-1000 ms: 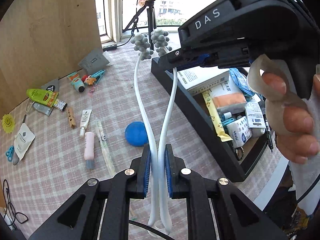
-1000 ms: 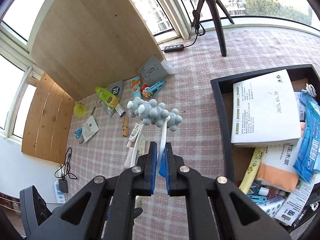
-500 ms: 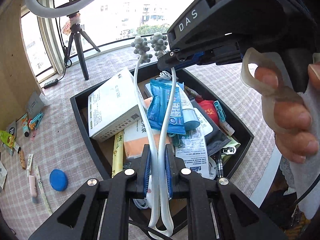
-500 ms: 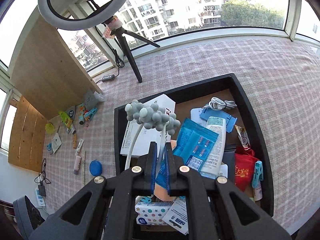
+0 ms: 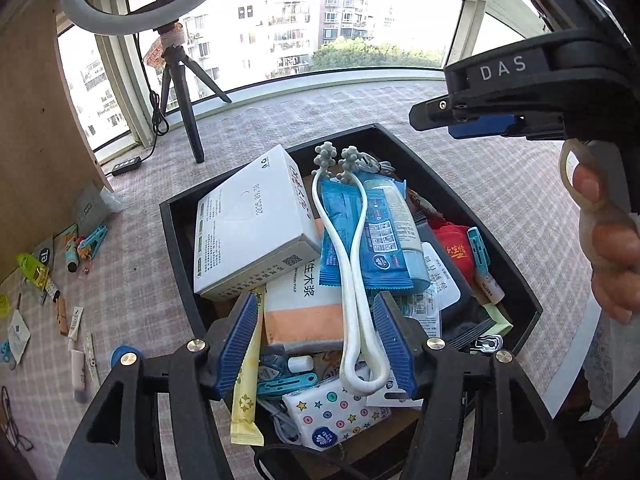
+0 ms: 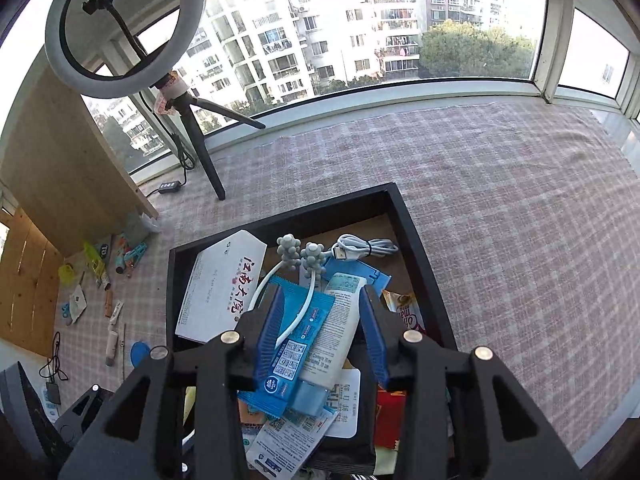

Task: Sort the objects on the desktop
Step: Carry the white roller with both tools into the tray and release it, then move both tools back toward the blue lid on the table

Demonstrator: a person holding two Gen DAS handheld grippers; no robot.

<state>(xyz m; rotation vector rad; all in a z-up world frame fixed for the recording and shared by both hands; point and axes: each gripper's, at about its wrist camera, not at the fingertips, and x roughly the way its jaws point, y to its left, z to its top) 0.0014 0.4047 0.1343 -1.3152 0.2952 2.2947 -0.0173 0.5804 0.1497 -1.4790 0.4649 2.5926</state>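
Across the checked cloth of the desk (image 6: 500,208), a black tray (image 5: 516,280) is sitting near the front edge and is serving as the collection bin; it is already crowded, so new items are resting on top of others rather than on its floor. Largest within it, a white box (image 5: 248,224) is lying tilted against the tray's left wall, propped on the packets beneath. Beside it, a blue wipes pack (image 5: 356,240) is overlapping a white tube (image 6: 340,328), and a coiled white cable (image 6: 362,249) is occupying the far corner.

On top of the pile, the white massager (image 5: 352,272) with its two grey knobbed heads is lying lengthwise, heads toward the far wall and looped end toward the near wall. It is resting on the blue pack, held by neither tool; judged from this, its sorting step appears complete.

Both tools are hovering over the tray. The left gripper (image 5: 316,344) has its fingers spread wide apart, either side of the massager's loop but apart from it. The right gripper (image 6: 320,336) likewise has its fingers apart, holding nothing.

Well apart on the left, small loose items (image 5: 76,280) are waiting unsorted on the cloth; a blue disc (image 6: 139,354) is lying nearest the tray.
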